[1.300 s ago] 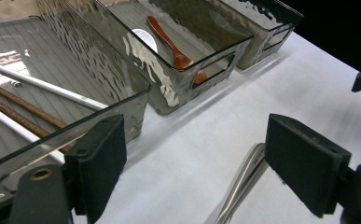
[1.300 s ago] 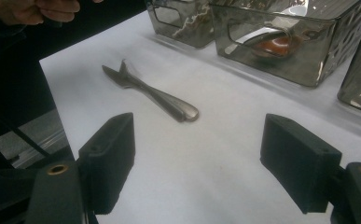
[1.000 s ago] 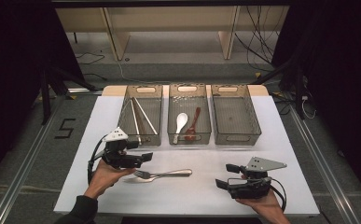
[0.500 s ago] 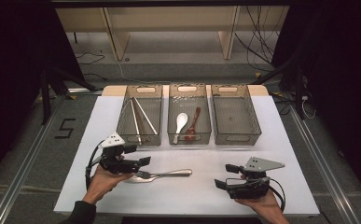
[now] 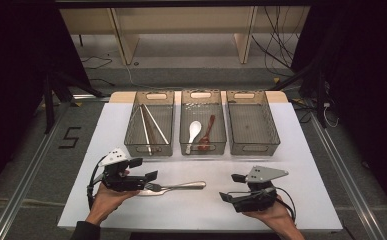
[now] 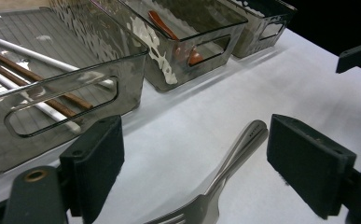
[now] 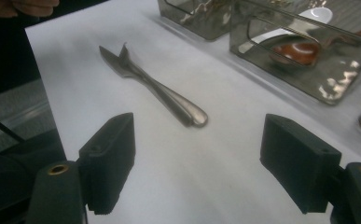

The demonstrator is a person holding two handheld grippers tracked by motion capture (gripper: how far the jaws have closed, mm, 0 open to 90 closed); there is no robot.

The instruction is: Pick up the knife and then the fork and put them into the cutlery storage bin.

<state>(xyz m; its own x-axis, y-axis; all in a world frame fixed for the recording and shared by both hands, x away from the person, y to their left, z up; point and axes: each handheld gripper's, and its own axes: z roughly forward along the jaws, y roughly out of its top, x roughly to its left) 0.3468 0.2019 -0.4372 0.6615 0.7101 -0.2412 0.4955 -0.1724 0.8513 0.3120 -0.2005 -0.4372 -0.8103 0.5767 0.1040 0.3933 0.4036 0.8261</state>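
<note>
A metal fork (image 5: 177,186) lies flat on the white table cover, handle pointing right. My left gripper (image 5: 147,170) is open, and its jaws stand on either side of the fork's head without touching it. In the left gripper view the fork (image 6: 225,172) runs up between the two black pads (image 6: 96,163) of my left gripper (image 6: 194,149). My right gripper (image 5: 232,187) is open and holds nothing, a short way right of the handle's end. In the right gripper view the fork (image 7: 155,88) lies ahead of the open right gripper (image 7: 199,163).
Three clear grey bins stand in a row behind. The left bin (image 5: 131,127) holds chopsticks (image 5: 151,125). The middle bin (image 5: 203,150) holds a white spoon (image 5: 194,131) and a red-brown spoon (image 5: 207,132). Nothing lies in the right bin (image 5: 276,130). The table's front edge is close to both hands.
My left gripper has moved forward and to the right, so its open jaws now straddle the fork's head. The right gripper has hardly moved.
</note>
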